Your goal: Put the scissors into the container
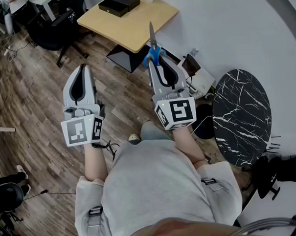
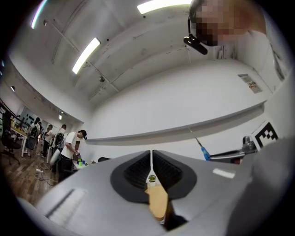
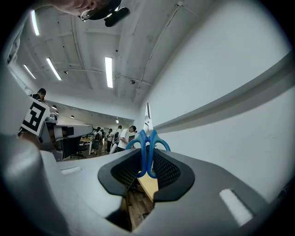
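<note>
The person is standing on a wood floor (image 1: 29,96) and holding both grippers out in front. The right gripper (image 1: 156,58) is pinching the scissors (image 1: 152,39) by the blue handles, and the blades are pointing up and away from the person. The right gripper view is showing this grip closely: the two handle loops of the scissors (image 3: 147,143) are sitting upright between the jaws of the right gripper (image 3: 147,159), which are closing on them from both sides. The left gripper (image 1: 82,69) is hanging beside it, well apart. In its own view, the jaws of the left gripper (image 2: 151,161) are pressing together, leaving only a thin slit. That view is also catching the scissors (image 2: 201,148) from the side as a thin blade with a blue base. Only the head view is showing the black container (image 1: 119,4), which is resting on a light wooden table (image 1: 134,27) ahead of the person, well apart from the scissors. It is also showing a round black marble table (image 1: 241,116) at the right. The gripper views are instead showing ceiling lights (image 3: 109,71) and people (image 2: 71,147) standing in the background.
</note>
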Motion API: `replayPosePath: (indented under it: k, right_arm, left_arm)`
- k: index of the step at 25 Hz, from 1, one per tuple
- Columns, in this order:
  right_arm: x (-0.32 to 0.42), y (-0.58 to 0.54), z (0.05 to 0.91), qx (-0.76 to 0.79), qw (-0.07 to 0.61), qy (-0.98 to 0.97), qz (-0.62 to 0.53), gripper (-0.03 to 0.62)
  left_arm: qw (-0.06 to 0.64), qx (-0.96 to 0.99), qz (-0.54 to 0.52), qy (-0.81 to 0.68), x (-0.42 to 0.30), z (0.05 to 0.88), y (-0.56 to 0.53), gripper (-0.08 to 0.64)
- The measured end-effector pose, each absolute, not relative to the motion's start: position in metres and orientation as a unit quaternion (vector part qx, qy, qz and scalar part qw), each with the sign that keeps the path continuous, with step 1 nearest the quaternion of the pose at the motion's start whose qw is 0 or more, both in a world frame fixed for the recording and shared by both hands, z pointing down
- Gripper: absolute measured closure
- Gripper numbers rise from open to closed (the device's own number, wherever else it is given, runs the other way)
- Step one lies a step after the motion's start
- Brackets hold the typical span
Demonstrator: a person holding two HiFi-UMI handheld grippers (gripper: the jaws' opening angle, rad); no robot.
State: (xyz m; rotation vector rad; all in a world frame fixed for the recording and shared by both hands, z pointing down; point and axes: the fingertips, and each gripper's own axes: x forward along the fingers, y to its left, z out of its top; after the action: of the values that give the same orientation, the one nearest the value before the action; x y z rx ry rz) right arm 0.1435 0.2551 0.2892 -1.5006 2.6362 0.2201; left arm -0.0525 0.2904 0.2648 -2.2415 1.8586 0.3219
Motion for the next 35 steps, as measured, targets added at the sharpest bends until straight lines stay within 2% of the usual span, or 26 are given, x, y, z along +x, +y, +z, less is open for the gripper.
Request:
replayPosePath:
  k: [9, 35]
  right_arm:
    - [0.132, 0.182, 0.300, -0.491, 0.043, 0.868, 0.065, 0.512]
    - [0.115, -0.071, 0.262, -0.433, 0.061, 0.895, 0.086, 0.512]
  left_arm:
    - [0.100, -0.761, 0.103, 0.633, -0.063, 0.275, 0.221, 0.489]
    - [0.129, -0.721, 0.129, 0.669, -0.074, 0.233, -0.014, 0.489]
